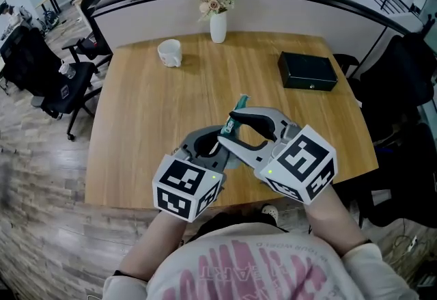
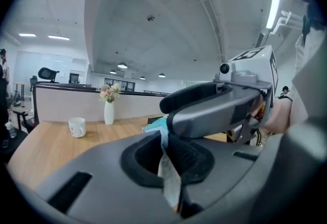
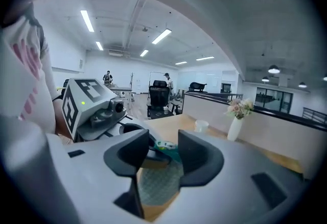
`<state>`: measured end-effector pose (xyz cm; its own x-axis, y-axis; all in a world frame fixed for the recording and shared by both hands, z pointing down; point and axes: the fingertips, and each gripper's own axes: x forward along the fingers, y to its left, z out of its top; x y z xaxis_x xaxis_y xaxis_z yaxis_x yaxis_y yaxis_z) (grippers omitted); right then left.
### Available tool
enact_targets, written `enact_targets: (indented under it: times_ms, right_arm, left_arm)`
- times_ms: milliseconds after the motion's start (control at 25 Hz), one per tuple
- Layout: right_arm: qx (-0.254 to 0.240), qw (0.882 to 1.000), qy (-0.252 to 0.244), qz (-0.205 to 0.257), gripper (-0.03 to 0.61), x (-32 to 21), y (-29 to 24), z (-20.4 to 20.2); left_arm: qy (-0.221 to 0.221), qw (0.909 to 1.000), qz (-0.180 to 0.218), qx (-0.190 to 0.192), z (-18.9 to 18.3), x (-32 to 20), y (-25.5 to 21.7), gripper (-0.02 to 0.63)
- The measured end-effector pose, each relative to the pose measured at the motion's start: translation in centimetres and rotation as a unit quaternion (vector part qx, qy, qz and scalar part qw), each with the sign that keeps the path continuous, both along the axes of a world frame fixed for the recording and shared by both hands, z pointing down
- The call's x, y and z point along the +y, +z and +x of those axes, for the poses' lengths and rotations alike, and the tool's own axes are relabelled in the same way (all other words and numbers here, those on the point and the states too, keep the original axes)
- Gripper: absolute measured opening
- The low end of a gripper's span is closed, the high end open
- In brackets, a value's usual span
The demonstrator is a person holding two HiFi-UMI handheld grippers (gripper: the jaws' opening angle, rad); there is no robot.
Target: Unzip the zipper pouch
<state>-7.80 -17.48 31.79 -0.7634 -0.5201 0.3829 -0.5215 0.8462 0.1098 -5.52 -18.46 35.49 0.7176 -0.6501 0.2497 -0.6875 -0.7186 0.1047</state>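
A teal pouch (image 1: 239,104) with a grey mesh side hangs above the front of the wooden table (image 1: 143,128). My left gripper (image 1: 207,146) is shut on its fabric: in the left gripper view a strip of the pouch (image 2: 169,177) is pinched between the dark pads. My right gripper (image 1: 233,129) crosses over the left one from the right. In the right gripper view its jaws stand apart, with the mesh pouch (image 3: 159,181) and its teal top edge (image 3: 166,145) in the gap, the pads not pressing on it. Most of the pouch is hidden by the grippers in the head view.
Farther back on the table stand a white mug (image 1: 170,53), a white vase with flowers (image 1: 218,24) and a black box (image 1: 307,70). A curved partition (image 1: 287,5) runs behind the table. Office chairs (image 1: 58,83) stand to the left.
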Motion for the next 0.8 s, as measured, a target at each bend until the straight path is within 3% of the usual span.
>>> enact_targets:
  times_ms: [280, 560, 680, 800]
  right_arm:
    - [-0.011, 0.999, -0.011, -0.034, 0.166, 0.9, 0.4, -0.4]
    - [-0.033, 0.998, -0.019, -0.048, 0.160, 1.9, 0.2, -0.6]
    - [-0.035, 0.998, -0.017, -0.058, 0.115, 2.5, 0.3, -0.4]
    - [-0.071, 0.993, -0.030, -0.088, 0.114, 3.2, -0.1, -0.5]
  left_arm:
    - [0.006, 0.9989, 0.034, -0.033, -0.3, 1.0, -0.1, 0.012]
    - [0.049, 0.9969, 0.057, -0.022, 0.0, 2.4, -0.9, 0.011]
    - [0.066, 0.9953, 0.067, -0.022, 0.0, 3.5, -1.1, 0.011]
    - [0.080, 0.9942, 0.071, -0.006, -0.1, 4.3, -1.4, 0.012]
